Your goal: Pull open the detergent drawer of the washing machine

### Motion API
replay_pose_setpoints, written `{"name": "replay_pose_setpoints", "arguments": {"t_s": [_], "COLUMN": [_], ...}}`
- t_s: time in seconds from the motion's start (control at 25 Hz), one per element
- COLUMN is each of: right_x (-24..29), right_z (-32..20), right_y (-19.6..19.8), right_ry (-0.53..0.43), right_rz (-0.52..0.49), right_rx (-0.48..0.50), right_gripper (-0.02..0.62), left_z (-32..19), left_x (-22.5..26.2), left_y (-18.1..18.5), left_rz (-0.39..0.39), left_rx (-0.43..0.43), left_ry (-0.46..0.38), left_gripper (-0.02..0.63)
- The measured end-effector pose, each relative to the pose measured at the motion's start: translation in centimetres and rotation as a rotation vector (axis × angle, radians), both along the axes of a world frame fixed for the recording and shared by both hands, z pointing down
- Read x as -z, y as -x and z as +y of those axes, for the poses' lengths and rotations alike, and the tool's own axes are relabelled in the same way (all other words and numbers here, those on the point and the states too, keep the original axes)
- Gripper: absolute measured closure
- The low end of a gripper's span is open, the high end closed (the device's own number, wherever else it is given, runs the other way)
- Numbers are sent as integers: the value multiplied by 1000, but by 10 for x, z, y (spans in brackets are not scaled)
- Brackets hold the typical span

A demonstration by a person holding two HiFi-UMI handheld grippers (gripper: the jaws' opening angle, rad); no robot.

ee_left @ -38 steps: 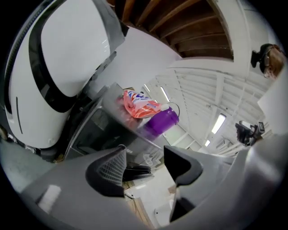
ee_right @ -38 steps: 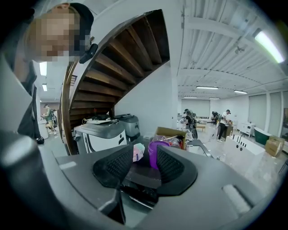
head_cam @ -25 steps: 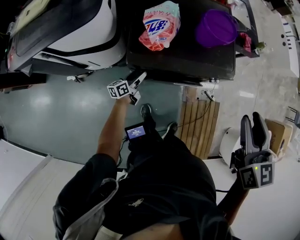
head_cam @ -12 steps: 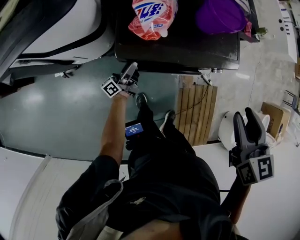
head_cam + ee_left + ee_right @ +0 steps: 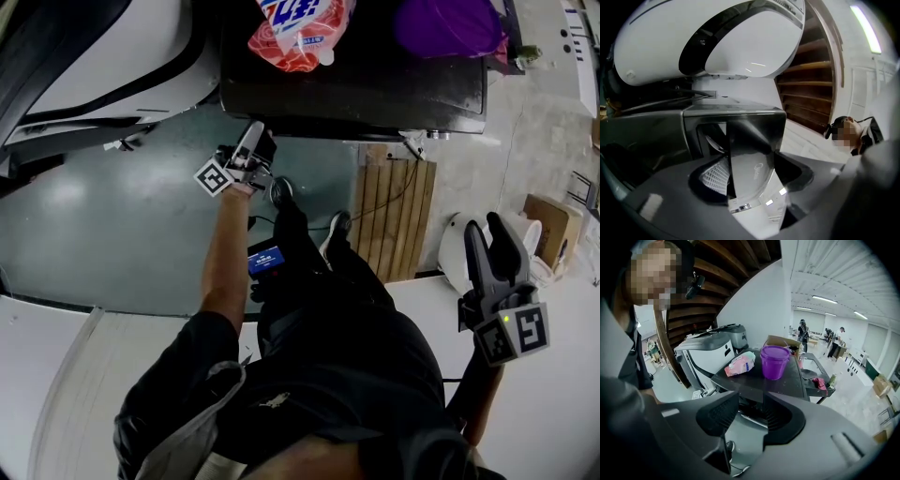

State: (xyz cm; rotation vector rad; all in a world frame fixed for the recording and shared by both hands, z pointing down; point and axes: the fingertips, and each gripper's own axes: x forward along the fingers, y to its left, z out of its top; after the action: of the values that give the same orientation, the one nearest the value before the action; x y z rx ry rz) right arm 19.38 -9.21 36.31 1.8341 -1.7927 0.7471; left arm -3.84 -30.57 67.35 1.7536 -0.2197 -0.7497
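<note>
The washing machine (image 5: 375,94) is the dark-topped unit at the top of the head view. My left gripper (image 5: 255,136) reaches up to its front edge. In the left gripper view the grey detergent drawer (image 5: 751,140), with a shiny front and a faint logo, stands between the jaws of the left gripper (image 5: 750,174). Those jaws have just been opening and now stand wide, with the pads off the drawer front. My right gripper (image 5: 489,251) hangs low at the right, away from the machine. In its own view the right gripper (image 5: 749,414) is open and holds nothing.
A pink detergent bag (image 5: 300,33) and a purple cup (image 5: 445,26) sit on the machine's top. A white appliance with a black band (image 5: 122,66) stands to the left. A wooden pallet (image 5: 398,225), a white bucket (image 5: 457,258) and a cardboard box (image 5: 553,220) lie right. People stand far back (image 5: 804,331).
The left gripper has rolled at the machine's front edge, turning its marker cube. The right gripper has sunk a little at the right.
</note>
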Motion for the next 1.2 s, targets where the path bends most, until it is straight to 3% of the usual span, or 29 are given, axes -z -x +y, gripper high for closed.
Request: {"name": "replay_pose_setpoints", "arguments": {"t_s": [0.36, 0.52, 0.68, 0.76, 1.0, 1.2], "right_x": [-20, -26, -44, -54, -71, -80], "right_z": [-5, -5, 0, 5, 11, 8], "right_y": [-9, -8, 0, 6, 15, 19], "right_ry": [25, 39, 76, 93, 120, 128], "right_rz": [-16, -15, -21, -29, -40, -50], "right_rx": [-4, 6, 16, 15, 3, 0], "right_gripper": [454, 454, 454, 454, 454, 454], "left_z": [10, 5, 0, 0, 12, 23], "left_x": [1, -8, -15, -17, -17, -17], "left_y": [1, -2, 1, -1, -2, 1], "left_rz": [-24, -31, -95, -113, -271, -268], "left_rx": [-37, 7, 69, 77, -51, -48], "left_ry": [-54, -72, -128, -124, -249, -228], "left_gripper": [281, 319, 308, 336, 364, 375]}}
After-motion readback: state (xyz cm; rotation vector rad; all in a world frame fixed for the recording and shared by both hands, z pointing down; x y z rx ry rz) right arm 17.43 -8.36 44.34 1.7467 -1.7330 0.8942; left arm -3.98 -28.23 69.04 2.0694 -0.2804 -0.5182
